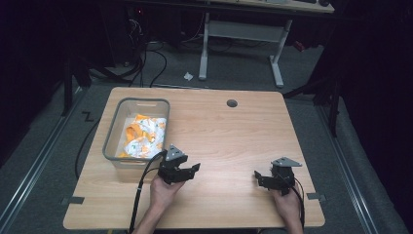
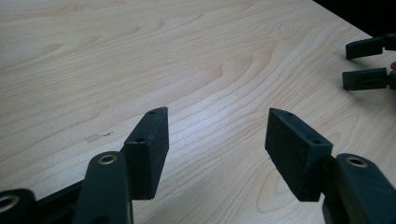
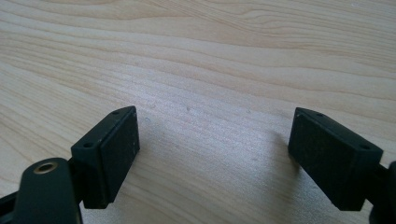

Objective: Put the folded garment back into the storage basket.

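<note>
A clear plastic bin (image 1: 111, 137) sits on the left part of the wooden table (image 1: 229, 131), with a crumpled white and orange cloth (image 1: 144, 134) inside it. My left gripper (image 1: 196, 168) rests low over the table just right of the bin's near corner, open, jaws pointing right; between its jaws (image 2: 217, 135) lies bare wood. My right gripper (image 1: 256, 176) sits near the front right of the table, open, jaws pointing left toward the other one. In its own view the right gripper (image 3: 215, 140) spans bare tabletop. The right gripper's fingertips (image 2: 366, 63) show far off in the left gripper view.
A round cable hole (image 1: 232, 103) sits near the table's far edge. Bare wood stretches between the two grippers and across the table's middle. Beyond the table stand white desk legs (image 1: 276, 63) and loose cables on the floor (image 1: 151, 53).
</note>
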### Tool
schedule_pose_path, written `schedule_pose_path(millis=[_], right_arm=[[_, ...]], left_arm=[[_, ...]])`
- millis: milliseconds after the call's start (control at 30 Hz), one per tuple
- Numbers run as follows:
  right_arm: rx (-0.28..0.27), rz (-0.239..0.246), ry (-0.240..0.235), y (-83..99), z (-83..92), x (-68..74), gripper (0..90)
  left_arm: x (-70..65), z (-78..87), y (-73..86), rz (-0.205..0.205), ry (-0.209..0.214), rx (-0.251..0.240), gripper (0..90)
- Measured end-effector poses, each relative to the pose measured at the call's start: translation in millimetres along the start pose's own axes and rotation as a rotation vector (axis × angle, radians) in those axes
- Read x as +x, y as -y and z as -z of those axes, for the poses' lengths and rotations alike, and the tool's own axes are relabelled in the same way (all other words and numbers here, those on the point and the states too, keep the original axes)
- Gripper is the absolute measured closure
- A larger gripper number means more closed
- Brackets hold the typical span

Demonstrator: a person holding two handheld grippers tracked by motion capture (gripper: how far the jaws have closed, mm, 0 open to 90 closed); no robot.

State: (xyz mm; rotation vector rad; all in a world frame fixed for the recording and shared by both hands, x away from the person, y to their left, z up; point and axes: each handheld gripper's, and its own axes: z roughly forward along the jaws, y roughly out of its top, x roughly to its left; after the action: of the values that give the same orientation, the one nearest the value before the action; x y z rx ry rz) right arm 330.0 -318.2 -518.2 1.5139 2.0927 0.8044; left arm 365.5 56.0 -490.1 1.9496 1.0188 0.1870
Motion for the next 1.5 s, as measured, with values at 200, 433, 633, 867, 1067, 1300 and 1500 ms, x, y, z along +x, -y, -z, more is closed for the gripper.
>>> schedule_pose_path(millis=[200, 433, 633, 867, 1067, 1300, 1500], right_arm=[[0.0, 0.0, 0.0, 0.0, 0.0, 0.0, 16.5], [0.0, 0.0, 0.0, 0.0, 0.0, 0.0, 16.5], [0.0, 0.0, 0.0, 0.0, 0.0, 0.0, 16.5], [0.0, 0.0, 0.0, 0.0, 0.0, 0.0, 16.5], [-0.001, 0.001, 0.001, 0.0, -0.1, -0.1, 16.5], [-0.001, 0.001, 0.001, 0.0, -0.1, -0.1, 16.5], [-0.001, 0.001, 0.0, 0.0, -0.1, -0.1, 16.5]], left_arm=[[4.6, -4.8, 3.2, 0.028, 0.015, 0.029, 39.9], [3.6, -11.2, 5.9, -0.005, -0.035, 0.042, 39.9], [2.1, -21.0, 9.4, -0.042, -0.08, 0.05, 40.0], [5.1, -26.2, 11.9, -0.043, -0.104, 0.056, 40.0], [5.6, -30.1, 14.0, -0.055, -0.117, 0.072, 39.9], [7.7, -34.1, 15.4, -0.059, -0.131, 0.085, 39.4], [6.7, -36.0, 16.0, -0.081, -0.141, 0.081, 38.6]])
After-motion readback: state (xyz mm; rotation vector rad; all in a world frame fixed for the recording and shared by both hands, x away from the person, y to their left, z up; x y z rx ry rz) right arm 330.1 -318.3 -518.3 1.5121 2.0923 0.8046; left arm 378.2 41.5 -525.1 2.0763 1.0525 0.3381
